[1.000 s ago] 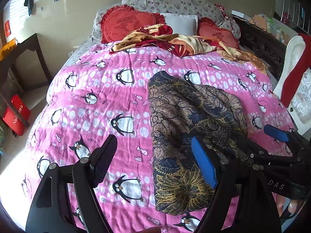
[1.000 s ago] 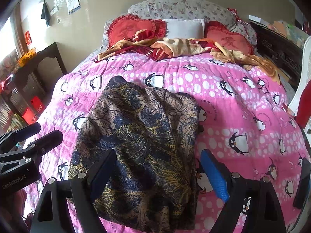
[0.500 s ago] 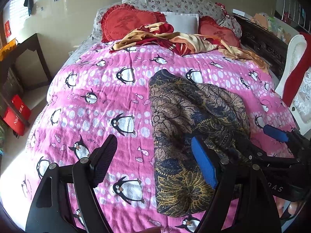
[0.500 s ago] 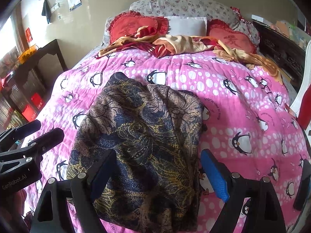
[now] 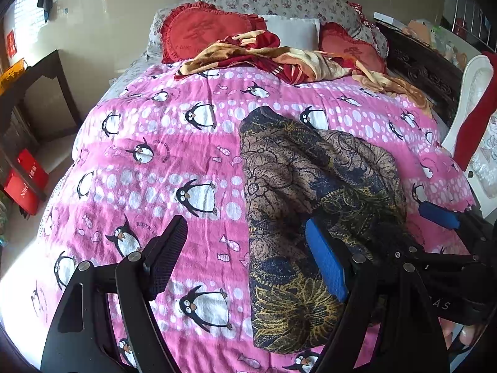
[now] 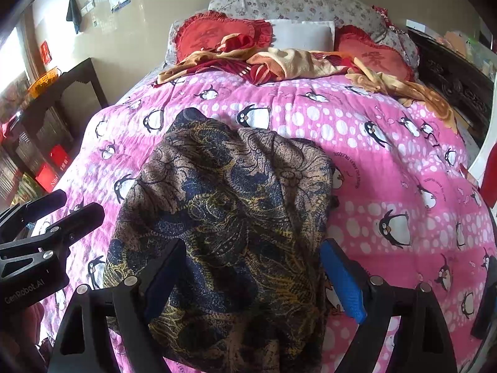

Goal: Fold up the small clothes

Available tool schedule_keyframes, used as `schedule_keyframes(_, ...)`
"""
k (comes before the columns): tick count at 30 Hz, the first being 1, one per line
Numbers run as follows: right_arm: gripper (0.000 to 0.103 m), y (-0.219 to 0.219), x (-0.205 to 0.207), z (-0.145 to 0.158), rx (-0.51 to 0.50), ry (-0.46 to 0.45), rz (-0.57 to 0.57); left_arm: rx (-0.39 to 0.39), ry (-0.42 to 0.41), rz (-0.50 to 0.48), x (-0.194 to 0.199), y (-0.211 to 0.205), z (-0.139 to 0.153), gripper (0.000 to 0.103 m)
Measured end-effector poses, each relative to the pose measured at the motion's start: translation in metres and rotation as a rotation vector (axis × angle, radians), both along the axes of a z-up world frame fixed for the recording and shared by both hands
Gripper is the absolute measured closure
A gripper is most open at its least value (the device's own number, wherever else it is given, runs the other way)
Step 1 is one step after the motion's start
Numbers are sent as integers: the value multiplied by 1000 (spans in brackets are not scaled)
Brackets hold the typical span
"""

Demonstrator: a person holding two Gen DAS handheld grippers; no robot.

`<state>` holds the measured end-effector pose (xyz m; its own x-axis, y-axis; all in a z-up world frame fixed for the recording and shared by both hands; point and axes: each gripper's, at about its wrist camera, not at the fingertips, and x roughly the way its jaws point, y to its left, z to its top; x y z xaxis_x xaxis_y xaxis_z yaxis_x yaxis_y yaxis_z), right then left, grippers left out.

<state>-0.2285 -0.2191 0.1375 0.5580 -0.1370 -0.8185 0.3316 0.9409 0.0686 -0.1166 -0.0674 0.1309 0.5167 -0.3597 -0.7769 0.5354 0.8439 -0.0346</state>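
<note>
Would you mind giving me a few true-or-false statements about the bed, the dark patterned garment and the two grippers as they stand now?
1. The dark patterned garment lies on a pink penguin-print blanket. True.
2. The left gripper is clamped shut on the garment. False: its jaws stand open, with nothing pinched between them.
3. Two red heart-shaped cushions sit at the head of the bed. True.
4. The garment is folded into a neat flat square. False: it lies rumpled and bunched in an uneven heap.
5. The right gripper holds a white pillow. False: it is open and empty above the garment's near end.
</note>
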Motion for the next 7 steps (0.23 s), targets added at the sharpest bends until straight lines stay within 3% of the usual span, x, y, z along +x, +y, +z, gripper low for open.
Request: schedule_keyframes(7,17,-4,4,-6,13,4,3,5,17,9,11,2,-7,24)
